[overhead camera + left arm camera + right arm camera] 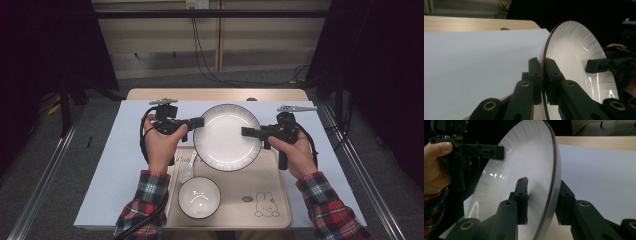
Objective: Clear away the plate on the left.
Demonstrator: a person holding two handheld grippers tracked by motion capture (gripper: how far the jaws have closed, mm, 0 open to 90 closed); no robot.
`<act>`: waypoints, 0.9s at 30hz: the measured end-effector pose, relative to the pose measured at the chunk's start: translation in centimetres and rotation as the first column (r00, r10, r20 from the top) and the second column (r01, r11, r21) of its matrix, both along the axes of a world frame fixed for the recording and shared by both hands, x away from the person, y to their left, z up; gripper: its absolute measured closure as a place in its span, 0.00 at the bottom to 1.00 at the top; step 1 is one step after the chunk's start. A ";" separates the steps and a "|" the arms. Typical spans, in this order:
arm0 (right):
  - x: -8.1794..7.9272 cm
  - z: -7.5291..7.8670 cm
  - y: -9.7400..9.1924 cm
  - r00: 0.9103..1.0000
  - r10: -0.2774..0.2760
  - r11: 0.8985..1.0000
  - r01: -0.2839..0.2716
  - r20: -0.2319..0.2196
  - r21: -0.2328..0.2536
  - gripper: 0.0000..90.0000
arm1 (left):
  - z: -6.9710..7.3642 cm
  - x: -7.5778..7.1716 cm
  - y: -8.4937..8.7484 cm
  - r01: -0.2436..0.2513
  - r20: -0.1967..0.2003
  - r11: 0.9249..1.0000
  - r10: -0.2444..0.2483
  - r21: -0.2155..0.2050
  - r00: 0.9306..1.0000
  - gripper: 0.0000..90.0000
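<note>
Plate (pixel 227 136) rim clamped between left gripper (pixel 199 122) fingers and between right gripper (pixel 246 131) fingers; lift both evenly, keep level.

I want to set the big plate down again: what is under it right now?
Under the white plate lie the near part of the beige tray and the white table cover. Whatever sits directly beneath its middle is hidden. Both grippers pinch its rim.
</note>
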State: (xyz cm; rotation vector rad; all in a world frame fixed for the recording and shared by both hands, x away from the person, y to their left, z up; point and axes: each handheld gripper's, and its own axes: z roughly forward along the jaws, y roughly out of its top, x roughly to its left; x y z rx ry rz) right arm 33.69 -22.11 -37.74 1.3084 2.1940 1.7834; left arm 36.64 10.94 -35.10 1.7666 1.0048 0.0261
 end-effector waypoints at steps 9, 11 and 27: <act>-0.6 1.8 -0.8 0.995 -0.094 0.995 0.095 -0.027 0.022 0.90 | -1.1 0.5 -0.8 0.057 -0.006 0.998 -0.057 -0.021 0.998 0.93; -0.8 2.3 -0.7 0.994 -0.113 0.994 0.113 -0.004 -0.014 0.90 | -1.3 0.6 -1.0 0.066 -0.004 0.998 -0.066 -0.022 0.998 0.93; -0.9 2.6 -1.0 0.989 -0.145 0.988 0.145 -0.009 -0.047 0.90 | -2.4 0.7 -1.0 0.095 0.042 0.995 -0.095 0.008 0.995 0.59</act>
